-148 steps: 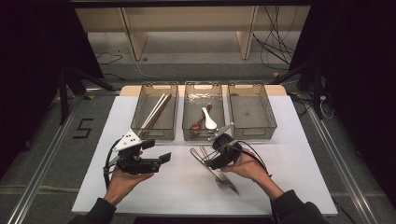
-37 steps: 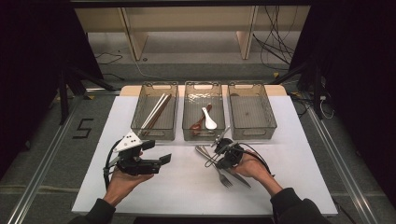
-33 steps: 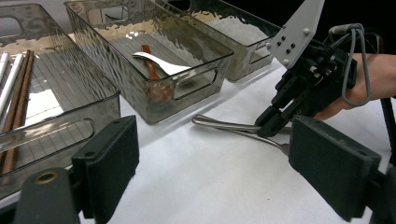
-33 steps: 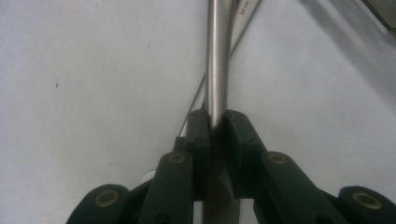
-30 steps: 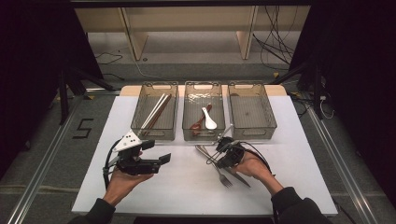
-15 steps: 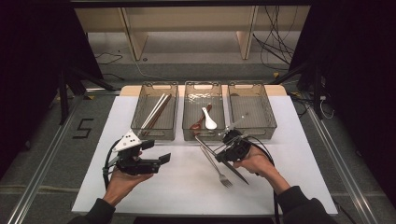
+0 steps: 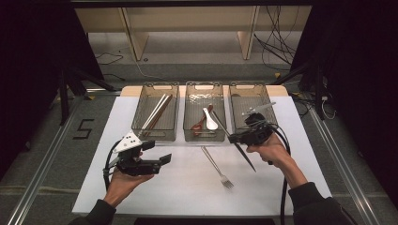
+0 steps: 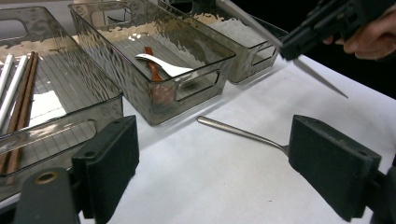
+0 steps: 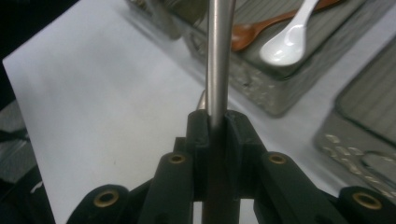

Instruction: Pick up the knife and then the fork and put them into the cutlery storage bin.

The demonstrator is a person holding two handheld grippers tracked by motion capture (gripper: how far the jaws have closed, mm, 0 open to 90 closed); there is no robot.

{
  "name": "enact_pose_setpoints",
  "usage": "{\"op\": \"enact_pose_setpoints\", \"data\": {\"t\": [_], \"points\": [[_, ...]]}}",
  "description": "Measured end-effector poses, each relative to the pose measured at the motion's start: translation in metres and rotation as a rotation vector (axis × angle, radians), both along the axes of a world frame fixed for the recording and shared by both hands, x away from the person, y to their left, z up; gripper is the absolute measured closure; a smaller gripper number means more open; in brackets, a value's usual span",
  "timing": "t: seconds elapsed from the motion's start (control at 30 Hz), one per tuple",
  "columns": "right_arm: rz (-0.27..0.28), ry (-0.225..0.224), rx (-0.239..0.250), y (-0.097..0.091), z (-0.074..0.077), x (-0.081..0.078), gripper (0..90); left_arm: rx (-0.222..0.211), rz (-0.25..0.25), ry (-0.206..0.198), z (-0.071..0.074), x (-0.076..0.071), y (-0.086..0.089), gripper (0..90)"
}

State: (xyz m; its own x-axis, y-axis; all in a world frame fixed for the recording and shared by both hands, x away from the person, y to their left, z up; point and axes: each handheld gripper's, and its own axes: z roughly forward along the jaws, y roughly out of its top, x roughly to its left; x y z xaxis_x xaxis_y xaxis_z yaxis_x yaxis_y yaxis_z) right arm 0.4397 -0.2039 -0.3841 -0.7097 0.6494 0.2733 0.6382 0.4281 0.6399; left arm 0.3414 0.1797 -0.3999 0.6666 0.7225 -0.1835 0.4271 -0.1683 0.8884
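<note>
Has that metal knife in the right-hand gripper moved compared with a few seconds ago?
Yes. The knife, clamped in the right gripper, has been lifted off the white table and carried toward the trays, away from the fork lying there.

steel knife (image 7: 237,144) tilted, lifted off table, handle near middle bin (image 7: 204,136).

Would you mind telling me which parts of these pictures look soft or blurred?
Right gripper view: the knife clamped in the right claw is sharp, the white spoon and bins behind soft. Left gripper view: near pads slightly soft, fork handle crisp. High view: evenly lit, dark surroundings.
</note>
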Motion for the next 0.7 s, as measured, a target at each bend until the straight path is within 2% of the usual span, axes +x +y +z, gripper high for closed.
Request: {"op": "enact_pose_setpoints", "data": {"t": [0.23, 0.5, 0.7], "points": [[-0.091, -0.032, 0.047, -0.024, 0.011, 0.011, 81.1, -0.010, 0.008, -0.001, 0.000, 0.000, 0.001, 16.0], [-0.153, -0.048, 0.084, -0.042, 0.020, 0.019, 81.1, -0.011, 0.009, -0.006, 0.001, 0.000, 0.003, 16.0], [-0.210, -0.051, 0.084, -0.055, 0.028, 0.031, 81.1, -0.012, 0.008, -0.006, 0.001, 0.000, 0.003, 16.0]]}}
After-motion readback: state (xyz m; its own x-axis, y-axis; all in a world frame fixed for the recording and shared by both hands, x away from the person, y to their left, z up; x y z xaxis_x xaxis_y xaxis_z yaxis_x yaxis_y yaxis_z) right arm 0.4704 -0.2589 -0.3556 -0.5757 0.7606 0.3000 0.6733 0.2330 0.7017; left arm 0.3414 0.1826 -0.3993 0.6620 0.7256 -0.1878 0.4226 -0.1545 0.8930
